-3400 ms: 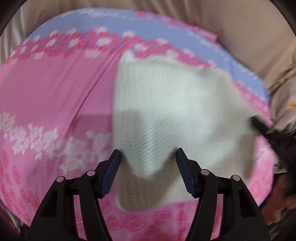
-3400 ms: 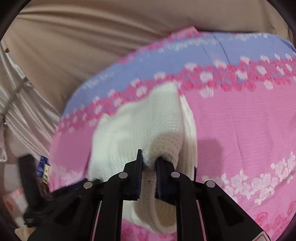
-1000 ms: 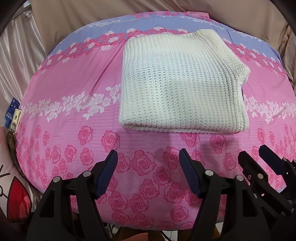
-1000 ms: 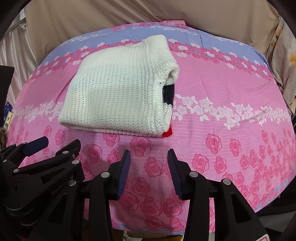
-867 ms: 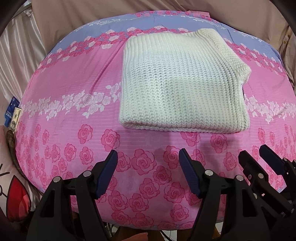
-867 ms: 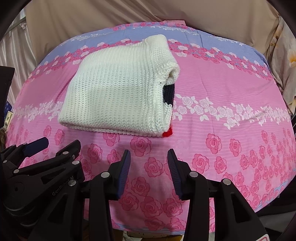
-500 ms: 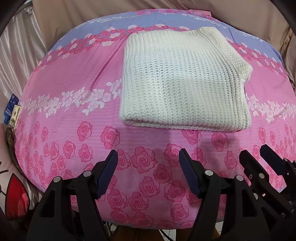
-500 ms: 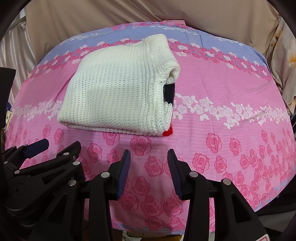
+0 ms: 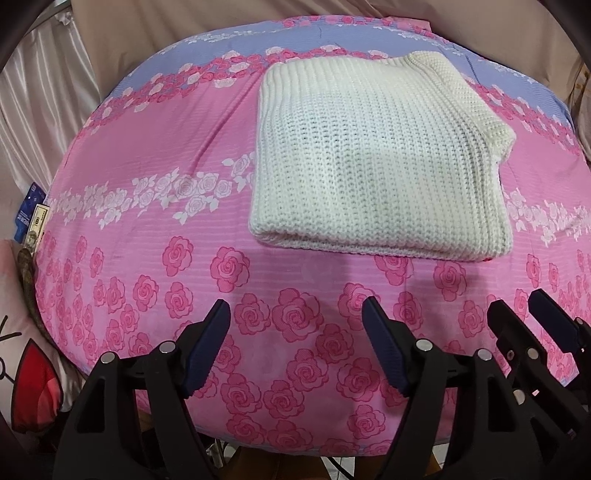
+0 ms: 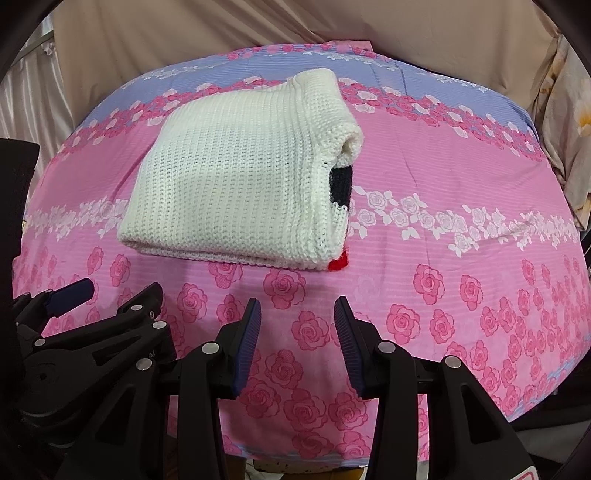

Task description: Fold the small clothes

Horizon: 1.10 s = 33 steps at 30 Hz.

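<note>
A white knitted sweater point(image 9: 376, 162) lies folded into a flat rectangle on the pink rose-print cloth point(image 9: 147, 177). In the right wrist view the sweater point(image 10: 236, 184) shows dark blue and red patches at its open right edge. My left gripper point(image 9: 295, 317) is open and empty, held back over the near edge of the cloth, apart from the sweater. My right gripper point(image 10: 297, 314) is open and empty, beside the left one and also short of the sweater. Each gripper shows in the other's view: the right one point(image 9: 517, 321) and the left one point(image 10: 107, 291).
The cloth covers a table whose rounded front edge point(image 10: 332, 454) is close below the grippers. Beige fabric point(image 10: 221, 33) hangs behind. Shiny curtain point(image 9: 33, 110) and small packets point(image 9: 31, 218) are at the left. A floral cushion point(image 10: 569, 110) is at the right.
Since 3.4 s ago both grippers let go of the sweater and pulled back to the near edge. In the last second they have barely moved; the sweater lies still.
</note>
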Each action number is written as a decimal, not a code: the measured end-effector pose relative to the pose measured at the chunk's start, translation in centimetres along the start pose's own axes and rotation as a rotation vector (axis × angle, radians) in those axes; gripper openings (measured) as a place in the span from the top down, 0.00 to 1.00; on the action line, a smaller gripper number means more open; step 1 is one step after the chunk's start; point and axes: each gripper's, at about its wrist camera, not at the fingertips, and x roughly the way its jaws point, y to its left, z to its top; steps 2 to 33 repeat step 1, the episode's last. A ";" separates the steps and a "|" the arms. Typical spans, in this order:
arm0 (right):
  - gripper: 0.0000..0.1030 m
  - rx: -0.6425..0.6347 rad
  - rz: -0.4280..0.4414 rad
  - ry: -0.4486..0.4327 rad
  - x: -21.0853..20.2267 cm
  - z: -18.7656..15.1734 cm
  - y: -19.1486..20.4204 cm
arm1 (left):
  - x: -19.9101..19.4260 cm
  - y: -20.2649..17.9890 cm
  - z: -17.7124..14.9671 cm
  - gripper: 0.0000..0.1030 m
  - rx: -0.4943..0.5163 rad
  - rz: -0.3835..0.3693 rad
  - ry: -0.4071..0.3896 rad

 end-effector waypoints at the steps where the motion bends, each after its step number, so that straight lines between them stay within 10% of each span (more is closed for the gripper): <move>1: 0.60 0.002 -0.001 0.000 0.0 0.0 0.1 | 0.0 0.0 0.0 0.31 0.001 0.000 0.000; 33: 0.60 0.002 -0.001 0.000 0.0 0.0 0.1 | 0.0 0.0 0.0 0.31 0.001 0.000 0.000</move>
